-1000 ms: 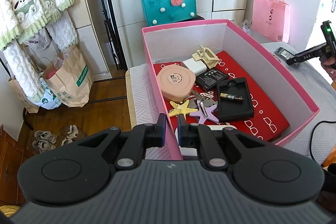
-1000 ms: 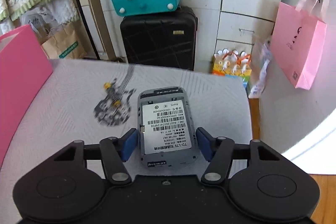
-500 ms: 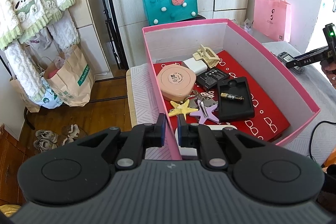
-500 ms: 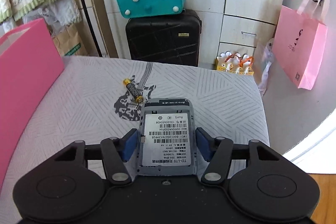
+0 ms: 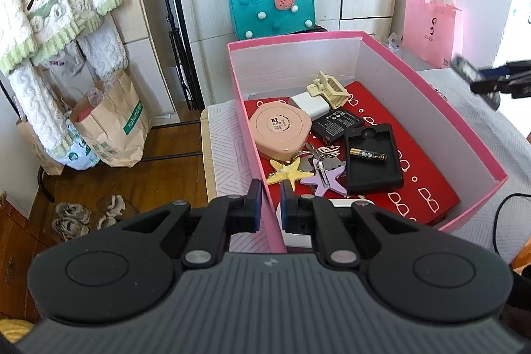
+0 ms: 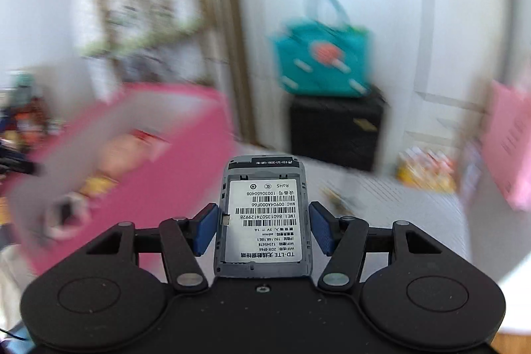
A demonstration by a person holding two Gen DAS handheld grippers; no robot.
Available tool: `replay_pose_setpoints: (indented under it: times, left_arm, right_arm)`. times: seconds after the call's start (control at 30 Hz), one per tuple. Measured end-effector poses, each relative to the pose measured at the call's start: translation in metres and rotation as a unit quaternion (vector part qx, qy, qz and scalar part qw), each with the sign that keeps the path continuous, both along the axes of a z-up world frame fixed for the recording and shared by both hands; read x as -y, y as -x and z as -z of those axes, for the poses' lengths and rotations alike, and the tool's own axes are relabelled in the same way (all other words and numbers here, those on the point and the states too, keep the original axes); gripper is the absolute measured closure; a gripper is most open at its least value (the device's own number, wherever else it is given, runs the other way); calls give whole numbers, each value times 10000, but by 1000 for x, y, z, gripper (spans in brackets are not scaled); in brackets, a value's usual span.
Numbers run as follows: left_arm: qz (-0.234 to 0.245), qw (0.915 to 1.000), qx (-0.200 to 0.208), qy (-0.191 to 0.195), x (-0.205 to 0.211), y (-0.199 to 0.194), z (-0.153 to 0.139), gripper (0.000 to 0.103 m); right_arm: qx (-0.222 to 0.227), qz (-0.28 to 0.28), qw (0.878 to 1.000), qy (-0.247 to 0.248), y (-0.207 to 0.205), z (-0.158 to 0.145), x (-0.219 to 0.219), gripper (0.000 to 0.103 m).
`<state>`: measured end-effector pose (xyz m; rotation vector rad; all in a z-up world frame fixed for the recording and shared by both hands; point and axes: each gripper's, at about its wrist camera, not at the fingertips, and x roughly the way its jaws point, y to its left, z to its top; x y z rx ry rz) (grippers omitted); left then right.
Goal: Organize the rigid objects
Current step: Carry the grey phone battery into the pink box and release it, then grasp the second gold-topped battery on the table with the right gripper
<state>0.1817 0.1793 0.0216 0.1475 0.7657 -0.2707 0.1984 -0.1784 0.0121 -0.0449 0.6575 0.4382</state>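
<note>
My left gripper [image 5: 269, 203] is shut on the near left wall of the pink box [image 5: 441, 108], one finger on each side of it. The box holds a round pink case [image 5: 280, 130], a black tray [image 5: 373, 165] with a battery [image 5: 368, 155], keys with a purple star tag [image 5: 323, 176], a yellow starfish [image 5: 287, 173], a white charger [image 5: 310, 104] and a beige hair clip [image 5: 328, 88]. My right gripper [image 6: 264, 228] is shut on a grey router with a barcode label [image 6: 264, 218], held in the air. It also shows in the left wrist view [image 5: 478, 78], above the box's right wall.
A grey bedspread [image 5: 497, 118] lies under and right of the box. A teal bag [image 5: 272, 7] sits on a black suitcase [image 6: 335, 131] behind. A pink bag [image 5: 431, 30] hangs on the right. Paper bags [image 5: 109, 125] and shoes [image 5: 86, 214] are on the floor, left.
My right gripper has lifted the router off the bedspread and swung left toward the pink box; its view is blurred. My left gripper has stayed clamped on the box wall.
</note>
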Motion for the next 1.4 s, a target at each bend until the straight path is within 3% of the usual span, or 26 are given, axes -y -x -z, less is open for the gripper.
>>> replay_pose_setpoints:
  times: [0.13, 0.3, 0.47, 0.6, 0.73, 0.93, 1.17, 1.27, 1.4]
  left_arm:
    - [-56, 10000, -17, 23, 1, 0, -1, 93]
    - [-69, 9999, -49, 60, 0, 1, -3, 93]
    - [-76, 9999, -49, 88, -1, 1, -2, 93]
    - [-69, 9999, -51, 94, -1, 1, -3, 93]
    - [-59, 9999, -42, 93, -2, 0, -2, 93]
    - [-61, 9999, -24, 115, -2, 0, -1, 93]
    - [-60, 9998, 0, 182, -3, 0, 1, 93]
    - [-51, 9998, 11, 171, -3, 0, 1, 93]
    - [-56, 9999, 31, 147, -4, 1, 1, 93]
  right_arm:
    - [71, -1168, 9926, -329, -3, -29, -53, 38]
    - [-368, -2429, 9693, -18, -6, -28, -121, 38]
    - [-934, -2890, 9518, 421, -15, -1, -156, 38]
    - [-1066, -3023, 9449, 671, -15, 9, -162, 38]
    - [-923, -3119, 9430, 705, -8, 3, -148, 36]
    - [-561, -2627, 9630, 190, -12, -18, -114, 34]
    - [120, -1263, 9912, -374, -23, -19, -41, 34]
    - [341, -650, 9971, -212, -33, -6, -12, 34]
    - [15, -183, 9993, 321, -55, 22, 8, 54]
